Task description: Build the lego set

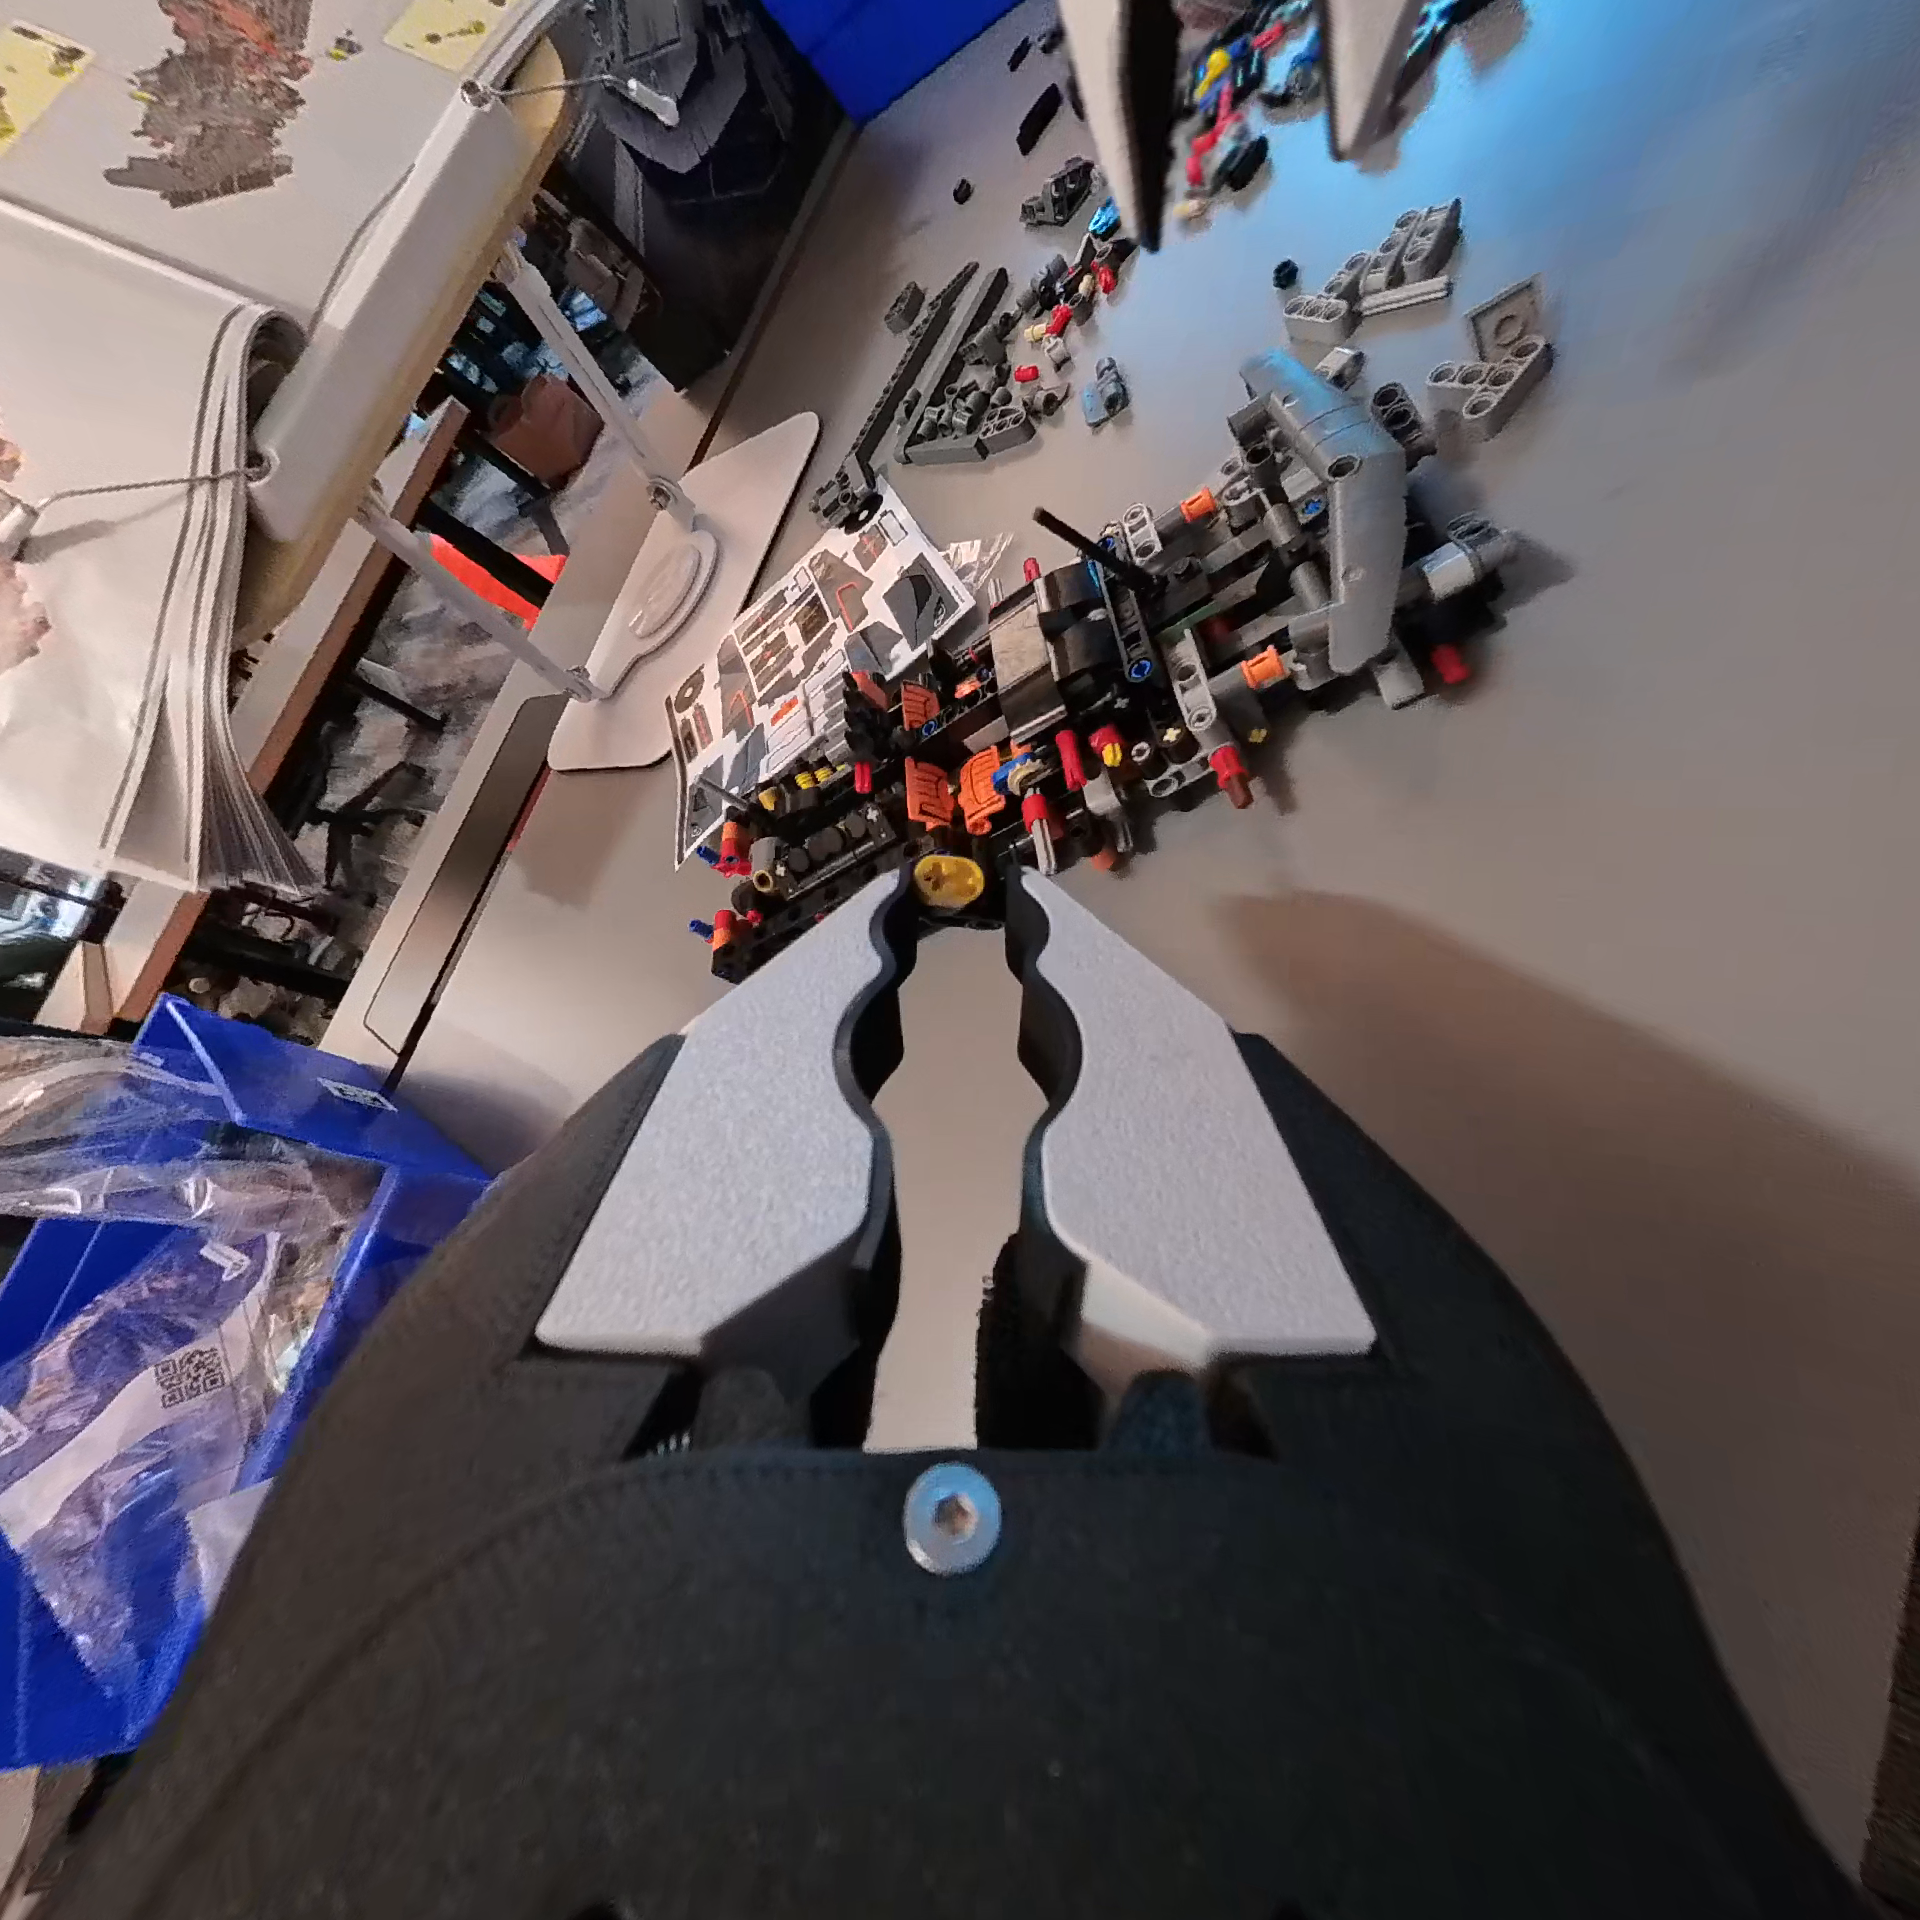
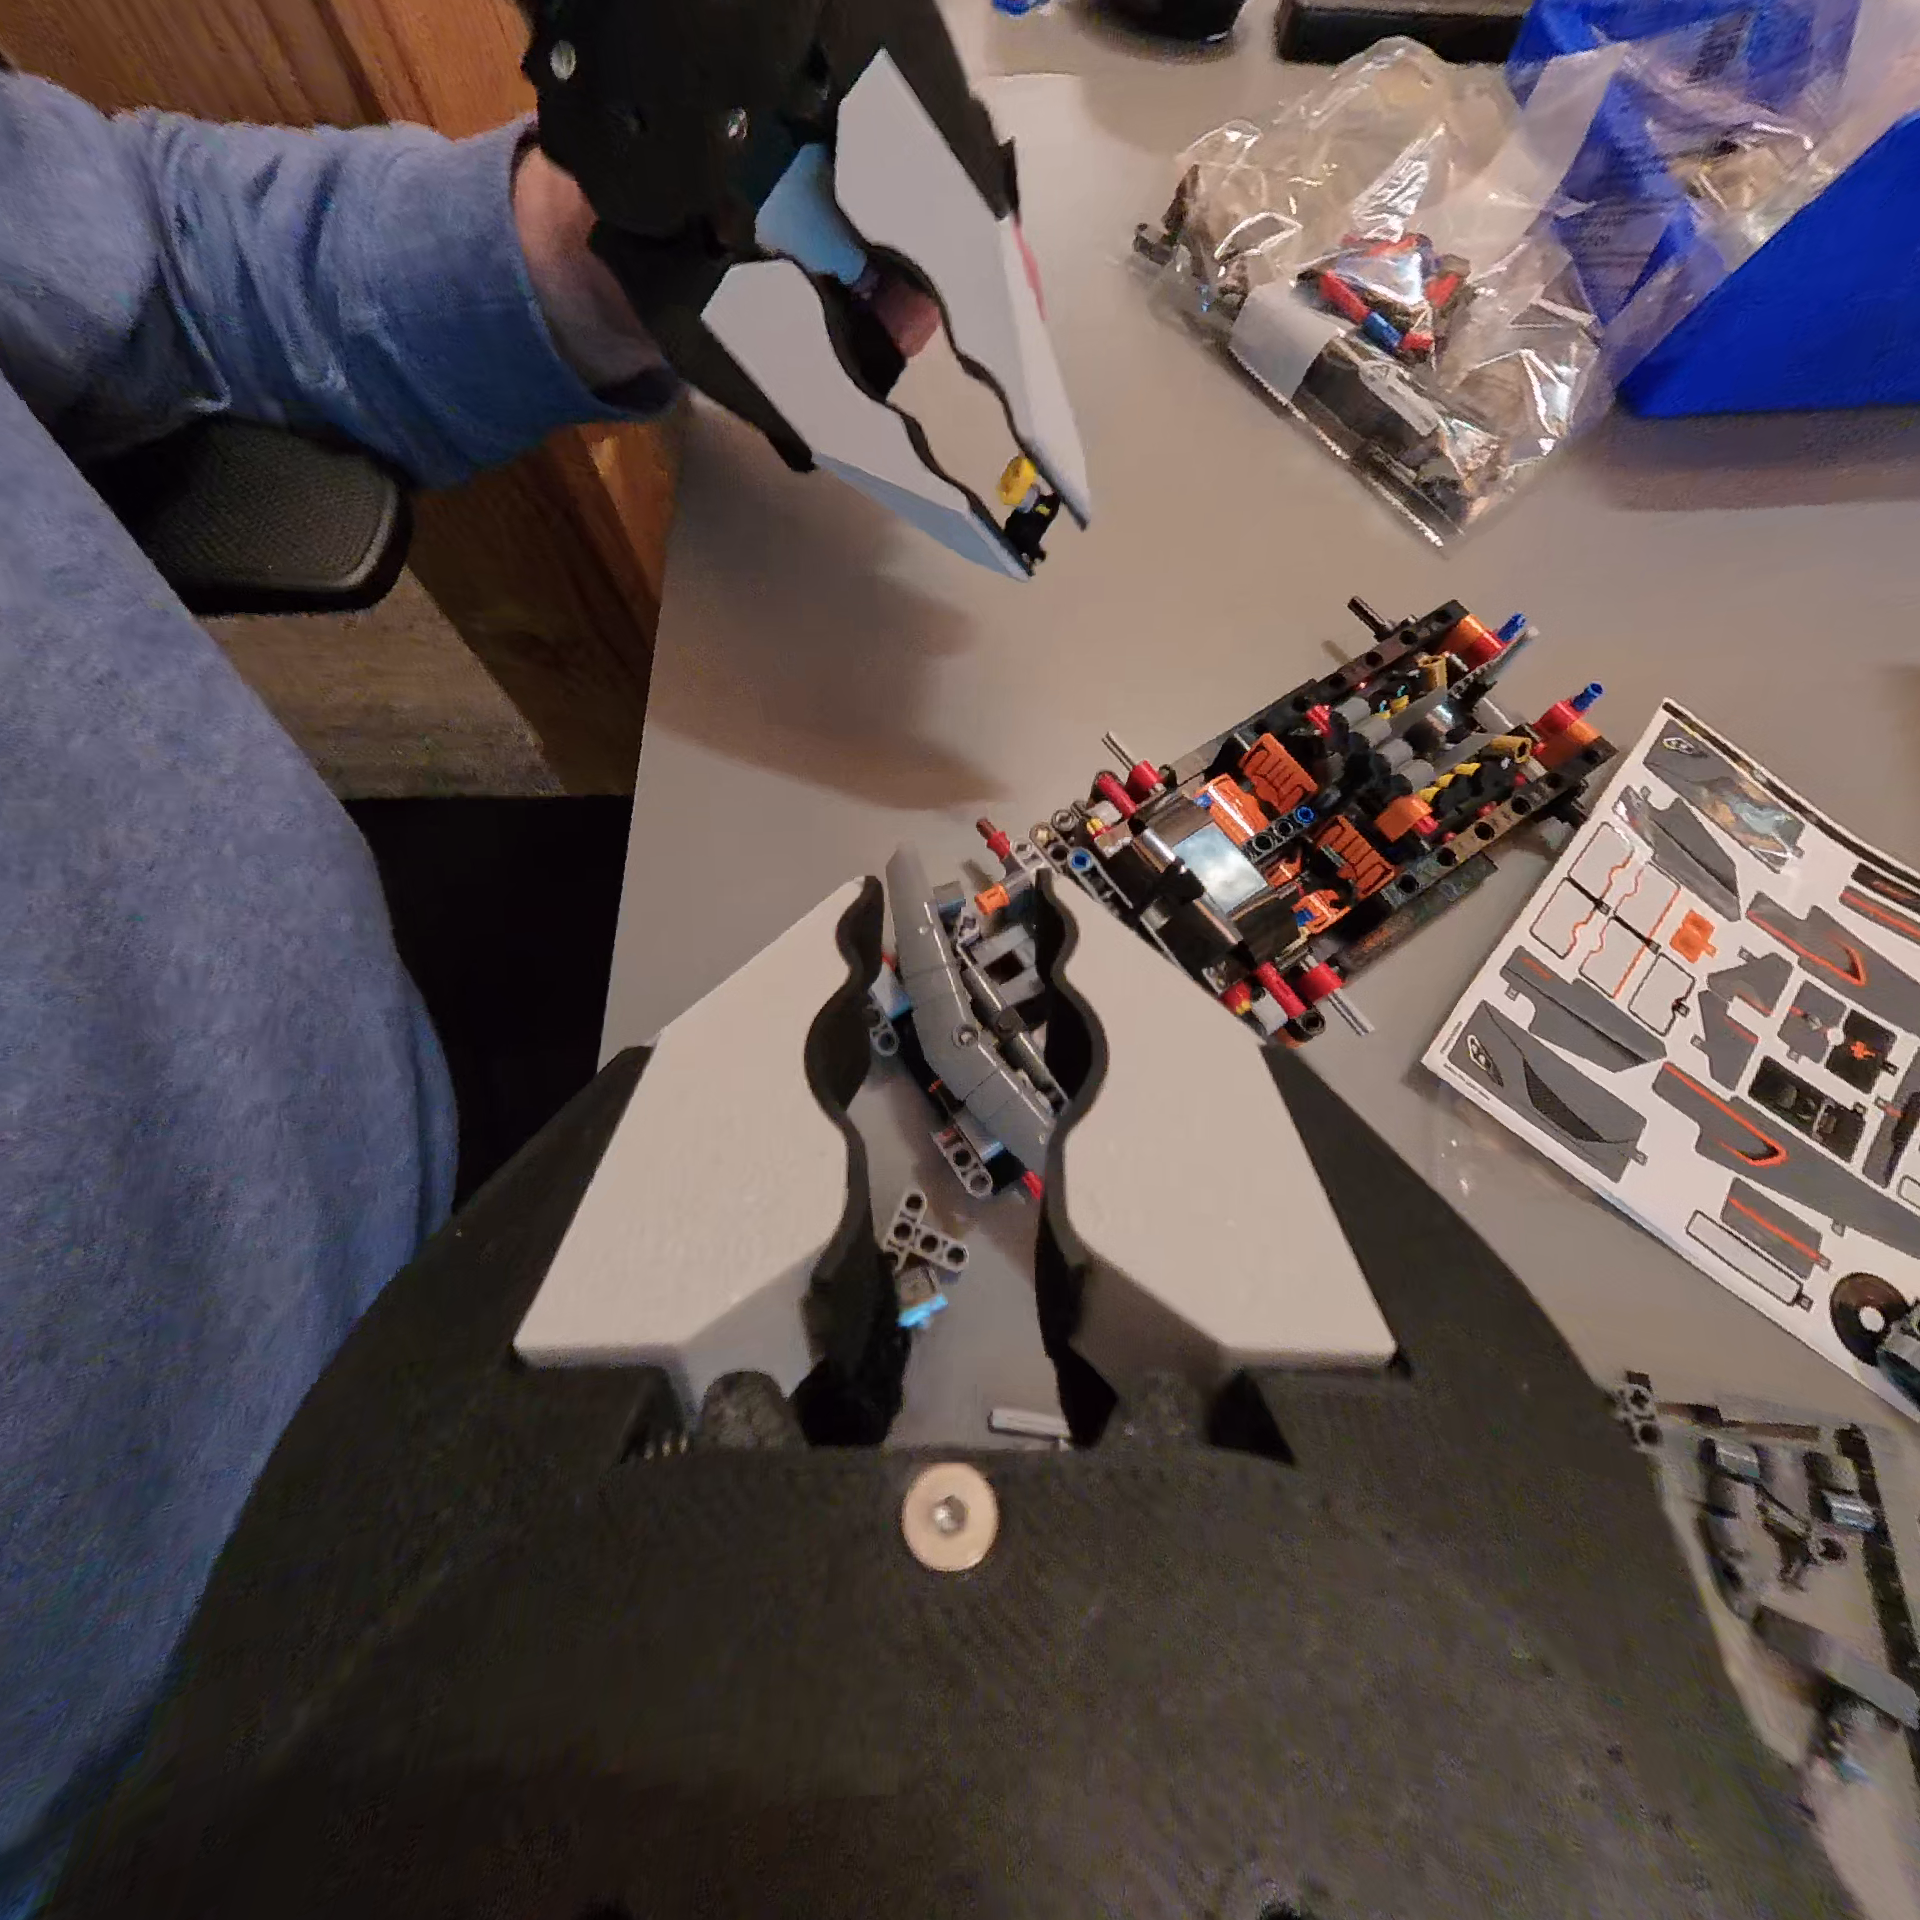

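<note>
Aloft, the left tool [image 2: 1023, 520] pinches a yellow-and-black piece [image 2: 1027, 509] upright; right tool [image 2: 961, 894] gapes wide.

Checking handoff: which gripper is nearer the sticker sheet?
Right, as far as I can judge. The right gripper hovers over the model's grey end, beside the sticker sheet; the left gripper is raised beyond the model, holding a small yellow-black piece.

Both wrist cameras look steeply down, seemingly close, sharing the half-built model [image 1: 1091, 707] and sticker sheet [image 2: 1704, 1029].
</note>
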Tool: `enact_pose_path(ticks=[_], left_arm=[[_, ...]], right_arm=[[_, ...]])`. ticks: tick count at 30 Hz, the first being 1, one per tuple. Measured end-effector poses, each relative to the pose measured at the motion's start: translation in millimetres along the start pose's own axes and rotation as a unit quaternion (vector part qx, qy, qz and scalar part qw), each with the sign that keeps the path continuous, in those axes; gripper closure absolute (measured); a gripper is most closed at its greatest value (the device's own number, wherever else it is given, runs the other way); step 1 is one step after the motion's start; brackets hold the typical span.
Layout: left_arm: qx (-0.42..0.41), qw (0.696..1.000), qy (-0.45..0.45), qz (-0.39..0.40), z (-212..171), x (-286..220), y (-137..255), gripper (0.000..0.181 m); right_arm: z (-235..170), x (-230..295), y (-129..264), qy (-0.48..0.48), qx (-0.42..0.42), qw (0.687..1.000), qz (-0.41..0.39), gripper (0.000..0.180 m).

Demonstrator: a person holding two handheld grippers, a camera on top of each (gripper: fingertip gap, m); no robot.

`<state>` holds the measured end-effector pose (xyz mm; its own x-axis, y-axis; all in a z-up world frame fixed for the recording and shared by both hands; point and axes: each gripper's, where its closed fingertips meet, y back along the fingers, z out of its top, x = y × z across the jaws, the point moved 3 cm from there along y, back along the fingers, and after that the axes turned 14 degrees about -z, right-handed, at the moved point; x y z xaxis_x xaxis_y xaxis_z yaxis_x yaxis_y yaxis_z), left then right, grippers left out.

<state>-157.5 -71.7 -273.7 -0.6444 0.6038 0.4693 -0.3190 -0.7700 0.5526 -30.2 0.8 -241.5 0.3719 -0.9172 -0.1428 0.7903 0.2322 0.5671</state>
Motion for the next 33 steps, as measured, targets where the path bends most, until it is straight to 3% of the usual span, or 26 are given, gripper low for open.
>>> enact_pose_path(ticks=[1, 18, 24, 33], left_arm=[[-0.002, 1.0, -0.005, 0.003, 1, -1, 1, 0.167], [-0.058, 0.996, -0.072, 0.002, 34, -37, -4, 0.167], [-0.096, 0.992, -0.078, 0.009, 44, -41, -3, 0.167], [-0.107, 0.989, -0.096, 0.029, 51, -42, 1, 0.167]], right_arm=[[3, 0, -2, -0.007, -0.005, 1.0, -0.002, 0.155], [22, 30, -42, -0.014, 0.011, 0.999, -0.03, 0.157], [27, 32, -49, -0.068, -0.001, 0.998, -0.013, 0.157], [29, 42, -48, -0.119, -0.012, 0.991, 0.054, 0.177]])
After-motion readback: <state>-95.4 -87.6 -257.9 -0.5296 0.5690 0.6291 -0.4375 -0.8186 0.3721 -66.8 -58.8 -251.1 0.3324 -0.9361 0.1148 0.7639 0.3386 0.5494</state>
